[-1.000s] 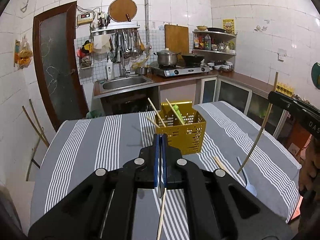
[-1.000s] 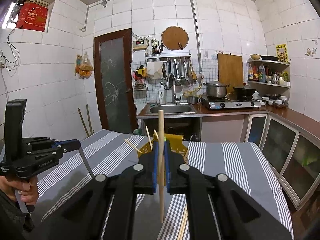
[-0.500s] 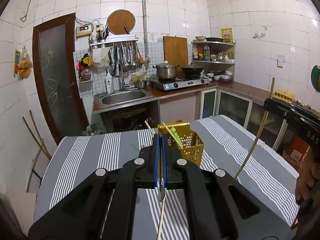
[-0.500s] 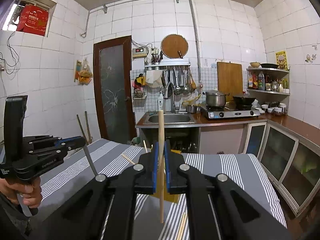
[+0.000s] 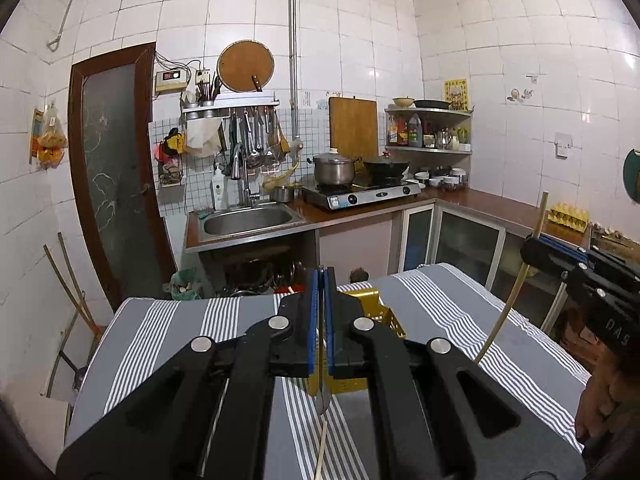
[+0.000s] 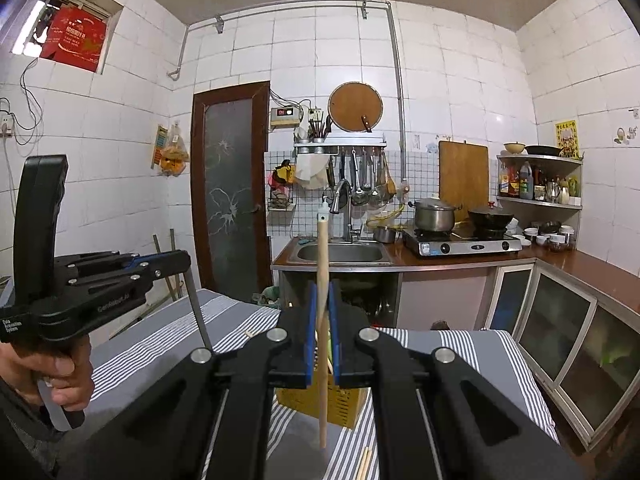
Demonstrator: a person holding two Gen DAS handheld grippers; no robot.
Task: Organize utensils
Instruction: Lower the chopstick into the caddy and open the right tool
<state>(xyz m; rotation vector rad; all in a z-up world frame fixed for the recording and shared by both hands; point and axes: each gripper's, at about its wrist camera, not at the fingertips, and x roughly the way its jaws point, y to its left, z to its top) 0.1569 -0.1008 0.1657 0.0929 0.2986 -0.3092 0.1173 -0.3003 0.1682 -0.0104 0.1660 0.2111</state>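
Both grippers are held above the striped surface (image 5: 440, 312), pointing slightly downward toward the yellow basket (image 6: 320, 404). The left gripper (image 5: 319, 320) is closed on a thin metal utensil (image 5: 321, 396), which hangs nearly vertical with its tip below the jaws. The right gripper (image 6: 322, 344) is clamped on a wooden chopstick (image 6: 322, 264) that stands almost upright, reaching well above and below the jaws. The basket stands on the surface just beyond both grippers. More chopsticks (image 6: 365, 462) lie on the cloth.
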